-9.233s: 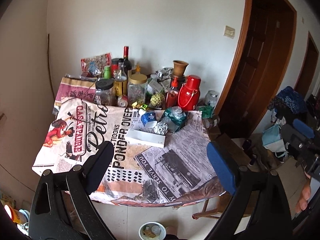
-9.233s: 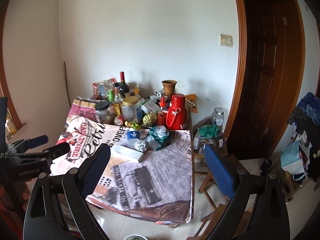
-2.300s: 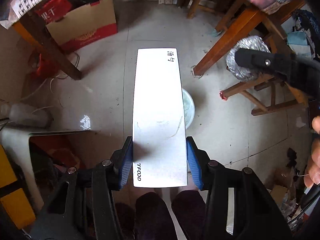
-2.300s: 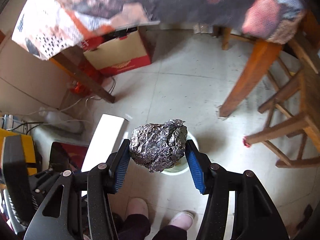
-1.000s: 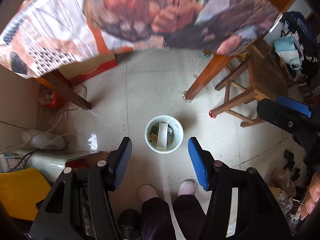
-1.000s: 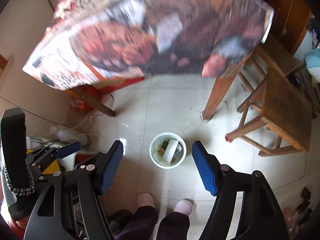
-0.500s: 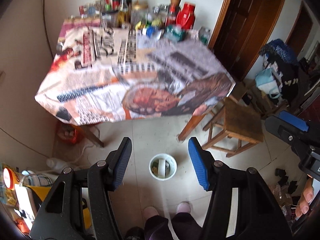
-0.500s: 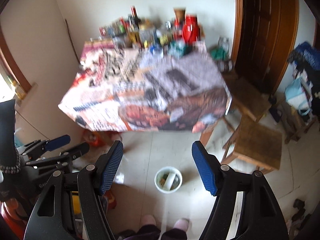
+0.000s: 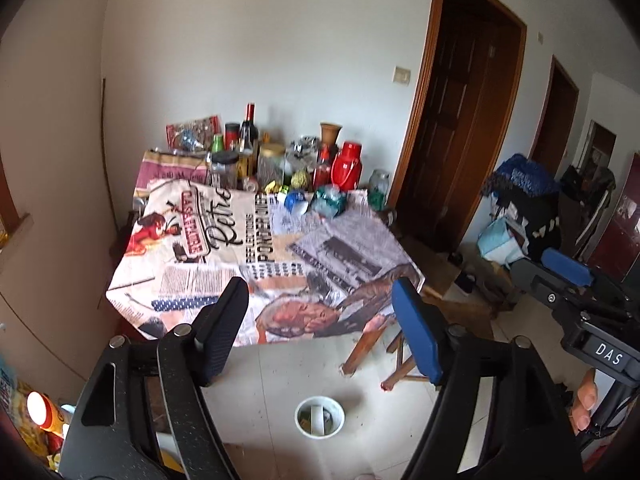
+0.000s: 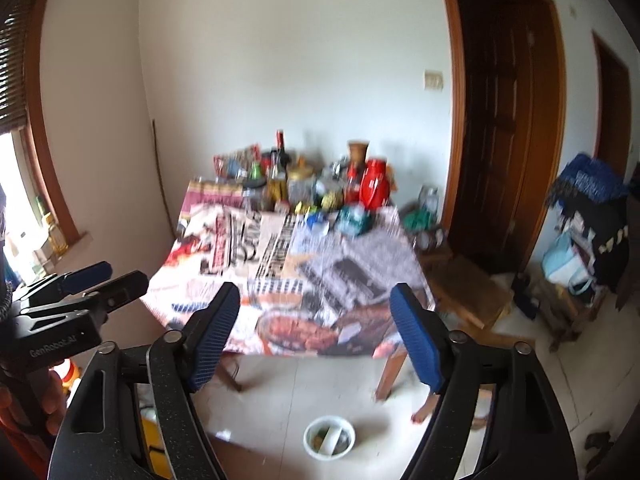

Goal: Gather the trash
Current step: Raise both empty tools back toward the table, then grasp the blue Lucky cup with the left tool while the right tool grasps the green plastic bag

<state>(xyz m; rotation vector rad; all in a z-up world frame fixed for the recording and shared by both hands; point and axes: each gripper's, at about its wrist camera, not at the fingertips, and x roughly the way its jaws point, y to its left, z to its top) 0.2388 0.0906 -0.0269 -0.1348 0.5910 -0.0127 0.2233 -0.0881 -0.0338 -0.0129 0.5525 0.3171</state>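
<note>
My left gripper point(image 9: 320, 300) is empty and its jaws are opening, high above the floor and facing the table point(image 9: 192, 280) with its printed cloth. My right gripper point(image 10: 316, 300) is empty too, jaws opening, beside the left gripper point(image 10: 100, 280). On the floor below both stands a small white bin point(image 9: 319, 416) point(image 10: 329, 438) with a white box and scraps in it. At the table's far end lie a crumpled blue-white wrapper point(image 9: 295, 200) and a crumpled green wrapper point(image 9: 330, 200).
Bottles, jars and a red thermos point(image 9: 347, 168) crowd the back of the table. A wooden stool point(image 10: 468, 292) stands right of it, before a dark door point(image 10: 504, 140). Bags and cloth point(image 9: 520, 208) pile up at the right. A hand point(image 9: 584, 404) holds the right gripper's handle.
Both grippers rose and tilted up, from looking down at the bin to facing the table. Their jaws widened. The white box and foil ball once held are out of the jaws.
</note>
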